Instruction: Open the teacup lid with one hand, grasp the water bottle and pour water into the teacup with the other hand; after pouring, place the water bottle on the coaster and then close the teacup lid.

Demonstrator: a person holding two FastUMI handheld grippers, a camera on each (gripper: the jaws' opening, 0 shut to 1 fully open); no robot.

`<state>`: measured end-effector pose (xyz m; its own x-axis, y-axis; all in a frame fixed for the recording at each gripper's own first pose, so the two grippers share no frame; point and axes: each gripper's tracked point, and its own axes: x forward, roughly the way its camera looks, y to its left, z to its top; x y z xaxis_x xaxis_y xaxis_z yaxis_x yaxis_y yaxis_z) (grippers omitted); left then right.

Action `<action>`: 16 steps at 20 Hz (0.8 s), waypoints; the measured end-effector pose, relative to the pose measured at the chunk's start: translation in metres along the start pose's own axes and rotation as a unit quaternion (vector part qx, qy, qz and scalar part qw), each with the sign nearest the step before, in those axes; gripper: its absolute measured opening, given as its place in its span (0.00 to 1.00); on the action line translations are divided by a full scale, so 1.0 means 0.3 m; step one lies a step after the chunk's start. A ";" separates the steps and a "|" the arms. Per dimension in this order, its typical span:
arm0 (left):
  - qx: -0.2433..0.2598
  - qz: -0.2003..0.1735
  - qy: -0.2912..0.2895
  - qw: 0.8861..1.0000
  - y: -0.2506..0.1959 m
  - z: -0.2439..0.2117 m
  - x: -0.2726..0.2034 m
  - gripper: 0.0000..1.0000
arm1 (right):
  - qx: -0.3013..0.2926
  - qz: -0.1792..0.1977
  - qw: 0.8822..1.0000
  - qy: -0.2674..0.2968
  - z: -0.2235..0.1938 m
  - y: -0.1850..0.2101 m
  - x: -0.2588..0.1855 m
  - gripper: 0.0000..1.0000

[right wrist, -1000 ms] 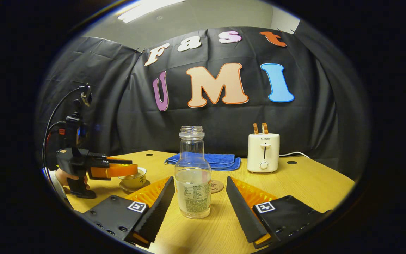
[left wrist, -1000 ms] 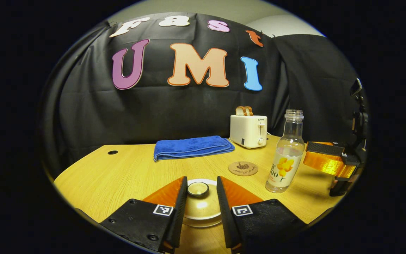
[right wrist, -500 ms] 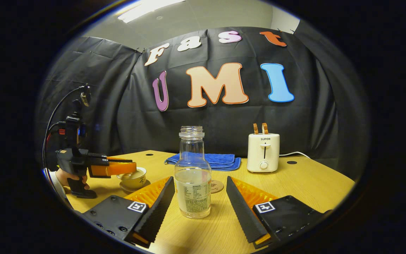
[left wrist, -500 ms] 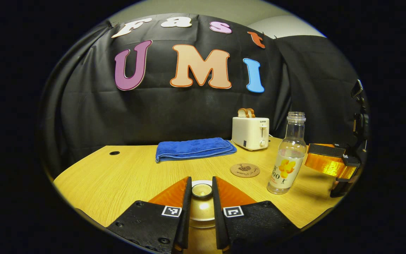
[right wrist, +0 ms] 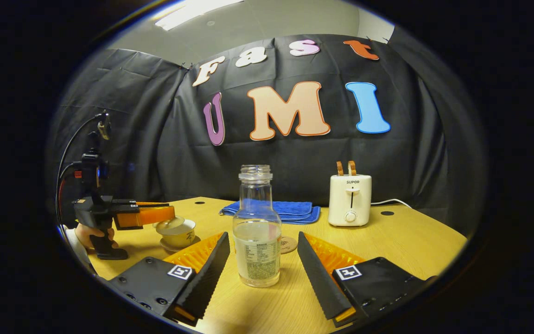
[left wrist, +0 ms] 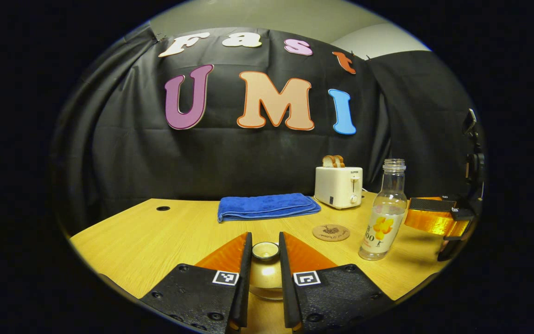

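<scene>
My left tool (left wrist: 265,253) has its two fingers drawn in tight on the knob of the teacup lid (left wrist: 265,273), both inner faces pressing it from either side, with the lid's pale dome showing in the narrow gap between them. From the right gripper view I see that same left tool (right wrist: 155,214) at about 9 o'clock, with the lid (right wrist: 170,223) tilted and raised just above the teacup (right wrist: 177,235), which sits on its saucer on the table (right wrist: 401,241); a hand (right wrist: 92,234) holds the tool's grip. My right tool (right wrist: 262,260) stands wide open, its serrated fingers either side of the water bottle (right wrist: 257,241) and apart from it, touching nothing. The bottle stands upright, uncapped, partly filled. In the left gripper view the bottle (left wrist: 384,218) is at 3 o'clock, the coaster (left wrist: 331,232) lying just beside it toward the centre. Farther back at 12 o'clock lie a folded blue towel (left wrist: 267,207) and a toaster (left wrist: 339,186) holding bread slices.
</scene>
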<state>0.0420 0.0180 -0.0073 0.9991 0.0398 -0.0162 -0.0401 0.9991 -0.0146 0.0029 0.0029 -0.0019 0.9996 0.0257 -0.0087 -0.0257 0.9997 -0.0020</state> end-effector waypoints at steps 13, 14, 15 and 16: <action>0.008 0.066 -0.008 0.998 0.223 0.017 -0.117 0.28 | -0.007 -0.006 0.998 0.066 -0.074 0.028 0.106 0.95; 0.008 0.074 -0.008 0.997 0.246 0.015 -0.129 0.28 | -0.008 -0.010 0.998 0.069 -0.076 0.026 0.114 0.95; 0.007 0.080 -0.007 0.997 0.263 0.015 -0.141 0.28 | -0.010 -0.016 0.997 0.074 -0.083 0.026 0.123 0.95; 0.008 0.085 -0.008 0.996 0.281 0.015 -0.154 0.28 | -0.012 -0.023 0.996 0.080 -0.088 0.025 0.132 0.95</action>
<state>-0.0076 0.1005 -0.0033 0.9782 0.2078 -0.0013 -0.2078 0.9782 0.0024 0.0420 0.0113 -0.0288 0.9857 -0.0221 -0.1670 0.0173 0.9994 -0.0306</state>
